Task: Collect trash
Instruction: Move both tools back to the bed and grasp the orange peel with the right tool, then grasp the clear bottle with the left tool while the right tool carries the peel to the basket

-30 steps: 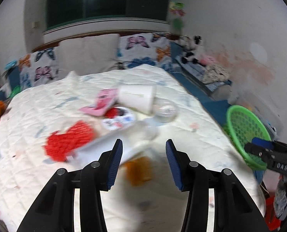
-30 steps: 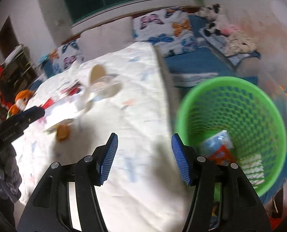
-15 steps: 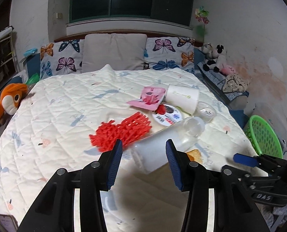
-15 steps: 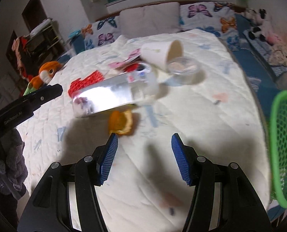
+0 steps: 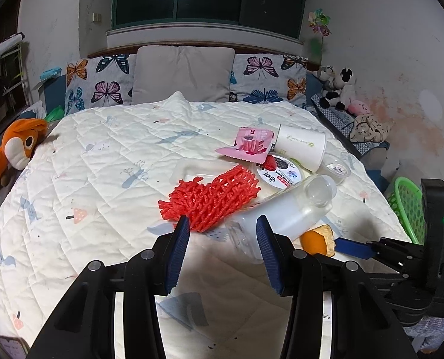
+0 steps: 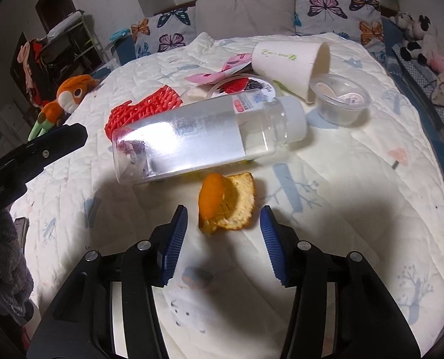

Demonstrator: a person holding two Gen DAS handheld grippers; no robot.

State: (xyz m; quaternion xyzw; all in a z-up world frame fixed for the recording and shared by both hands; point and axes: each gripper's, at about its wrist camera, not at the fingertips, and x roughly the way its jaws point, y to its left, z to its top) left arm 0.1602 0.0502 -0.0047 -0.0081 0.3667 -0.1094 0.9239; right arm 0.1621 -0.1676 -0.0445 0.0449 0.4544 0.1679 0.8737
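Observation:
Trash lies in a heap on the white quilt [image 5: 102,179]. In the right wrist view an orange peel [image 6: 225,203] sits between the fingertips of my right gripper [image 6: 223,218]. Its jaws are closing, and the pads stand clear of the peel. Just beyond lies a clear plastic bottle [image 6: 198,137] on its side. My left gripper [image 5: 222,227] hovers open and empty in front of the bottle's base [image 5: 281,212] and a red foam net [image 5: 213,197]. Farther back are a pink wrapper [image 5: 249,146], a tipped paper cup [image 5: 302,146], a printed lid [image 5: 278,173] and a small clear cup [image 5: 337,169].
A green mesh basket [image 5: 407,206] stands off the bed's right edge. Butterfly pillows [image 5: 264,80] line the headboard, and an orange plush toy [image 5: 15,149] lies at the left edge. More plush toys [image 5: 338,89] sit on a bench by the right wall.
Both views swung from the basket side to the bed's trash. My right gripper came from over the basket down to the orange peel, its jaws a little narrower. The left one drew back slightly.

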